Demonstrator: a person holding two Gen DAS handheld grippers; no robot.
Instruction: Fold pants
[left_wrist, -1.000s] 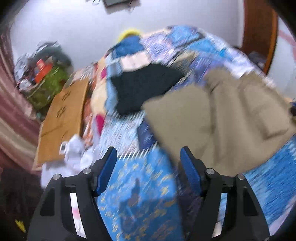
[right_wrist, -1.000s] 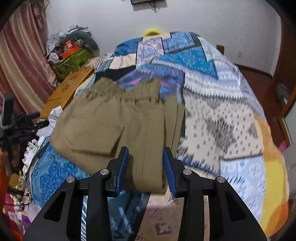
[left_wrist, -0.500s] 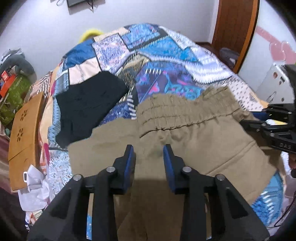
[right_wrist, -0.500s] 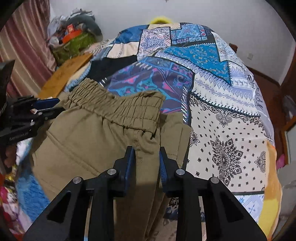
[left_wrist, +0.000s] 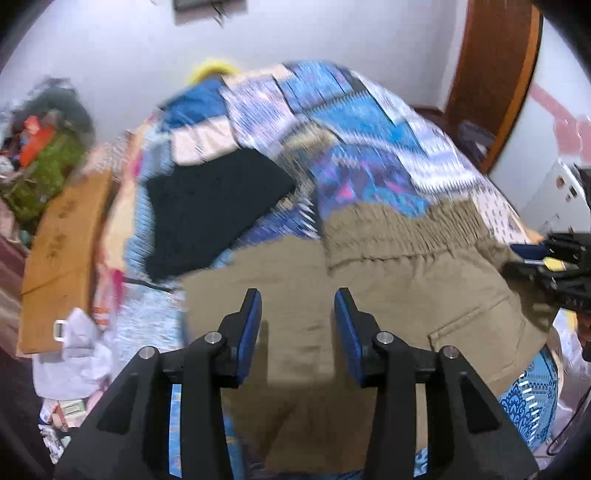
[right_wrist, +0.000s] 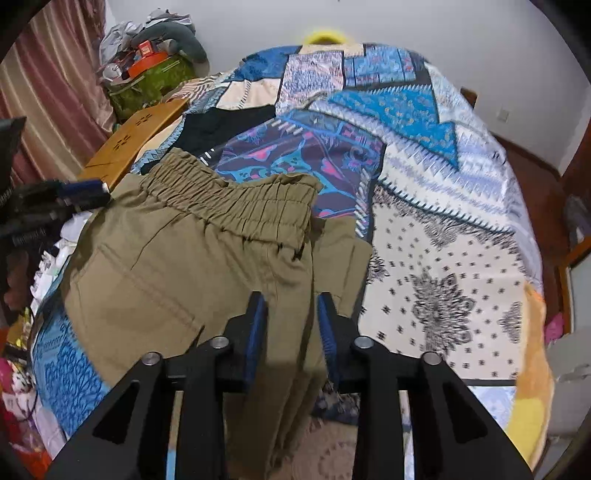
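Hovering over the khaki pants (left_wrist: 388, 280), the left gripper (left_wrist: 297, 325) has its blue pads apart and its jaws are opening, with cloth lying under the gap but nothing pinched between them. Over on the other side the right gripper (right_wrist: 291, 325) points down at the pants' edge (right_wrist: 207, 266); its jaws are opening too, a fold of khaki running up between the pads, though they don't look to be pressing on it.

Where are the pants? Spread ahead of both grippers on the patchwork bedspread (right_wrist: 424, 184), elastic waistband (right_wrist: 236, 206) at the far end, a loose strip of leg fabric just to the right of the right gripper's fingers, and the near end hanging off the bed's edge below them.

For this step, my read is that the two grippers should take matching spots on the near edge, bite through every layer, and lift together so the fold lands square against the waistband. A one-layer pinch would probably drag the top sheet and leave a skew. The pocket seam is a handy line to keep straight.

The bed is soft and busy with pattern, with a black garment (left_wrist: 214, 206) lying beyond the left gripper, well off the pants. A wooden board (right_wrist: 136, 144) leans at the bed's left side, a heap of clutter (right_wrist: 147, 74) sits in the corner by the curtain (right_wrist: 48, 92), and white walls close the room.
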